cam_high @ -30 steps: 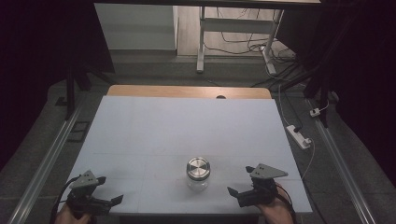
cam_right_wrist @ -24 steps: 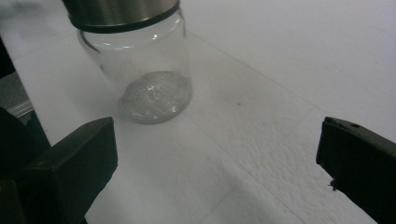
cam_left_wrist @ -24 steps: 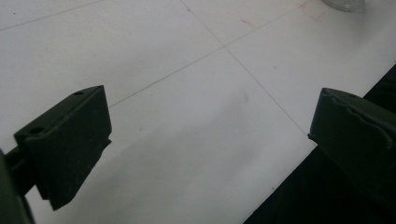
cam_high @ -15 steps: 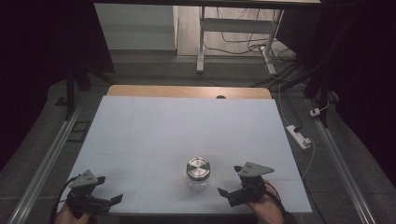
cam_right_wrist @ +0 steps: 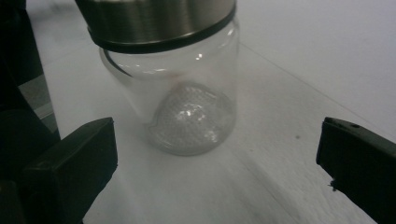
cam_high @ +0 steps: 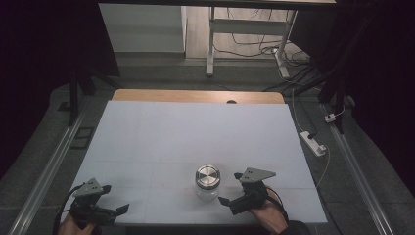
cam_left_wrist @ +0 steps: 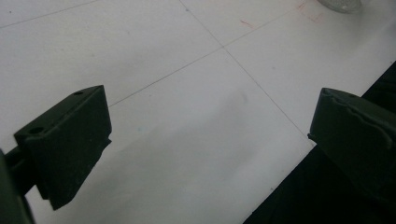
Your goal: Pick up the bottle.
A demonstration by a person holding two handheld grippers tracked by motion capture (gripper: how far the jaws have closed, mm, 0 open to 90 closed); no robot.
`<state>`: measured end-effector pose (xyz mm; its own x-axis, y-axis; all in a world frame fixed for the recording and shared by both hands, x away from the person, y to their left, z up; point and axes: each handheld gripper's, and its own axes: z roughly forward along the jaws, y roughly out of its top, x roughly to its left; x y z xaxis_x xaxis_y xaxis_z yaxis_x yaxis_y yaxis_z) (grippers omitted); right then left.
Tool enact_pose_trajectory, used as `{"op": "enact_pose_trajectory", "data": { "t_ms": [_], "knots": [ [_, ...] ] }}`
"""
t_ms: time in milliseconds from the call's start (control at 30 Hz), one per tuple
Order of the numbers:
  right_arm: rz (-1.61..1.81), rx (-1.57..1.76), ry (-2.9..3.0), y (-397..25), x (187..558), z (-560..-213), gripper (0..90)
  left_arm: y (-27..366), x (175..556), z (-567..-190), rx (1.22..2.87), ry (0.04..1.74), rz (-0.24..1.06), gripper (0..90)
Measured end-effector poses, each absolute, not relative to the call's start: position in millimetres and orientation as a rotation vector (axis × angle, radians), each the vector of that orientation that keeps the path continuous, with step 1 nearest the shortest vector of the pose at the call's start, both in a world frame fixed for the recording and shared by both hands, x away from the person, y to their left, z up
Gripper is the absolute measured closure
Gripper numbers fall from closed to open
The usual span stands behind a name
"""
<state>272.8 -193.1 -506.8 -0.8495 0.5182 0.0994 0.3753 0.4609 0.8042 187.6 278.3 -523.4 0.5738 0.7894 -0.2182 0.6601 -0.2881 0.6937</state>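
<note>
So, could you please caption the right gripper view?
Open right hand-held gripper faces a lidded glass jar on the white table.

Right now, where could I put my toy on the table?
The whole far half of the table, beyond the jar, is bare, as is the stretch between the left gripper and the jar. It's crowded only where the right gripper nears the jar.

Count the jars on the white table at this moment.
1. A clear glass jar with a metal lid stands near the table's front edge, just left of the open right gripper.
</note>
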Motion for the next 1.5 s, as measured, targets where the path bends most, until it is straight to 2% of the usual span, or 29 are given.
{"op": "enact_pose_trajectory", "data": {
  "t_ms": [1100, 1233, 1333, 1500],
  "knots": [
    [1.235, 0.631, 2.605, -128.4, 284.6, -519.9, 0.0, 278.5, 188.7, -523.9, 2.036, 1.146, 0.194, 0.0],
    [1.246, 0.609, 2.584, -127.5, 282.5, -519.9, 5.0, 278.7, 188.8, -524.0, 2.036, 1.146, 0.192, 0.0],
    [1.274, 0.608, 2.560, -129.1, 281.9, -519.4, 12.4, 278.7, 188.8, -524.0, 2.035, 1.145, 0.191, 0.1],
    [1.268, 0.596, 2.552, -130.6, 281.5, -518.8, 14.2, 278.6, 188.8, -524.0, 2.038, 1.143, 0.189, 0.2]
  ]
}}
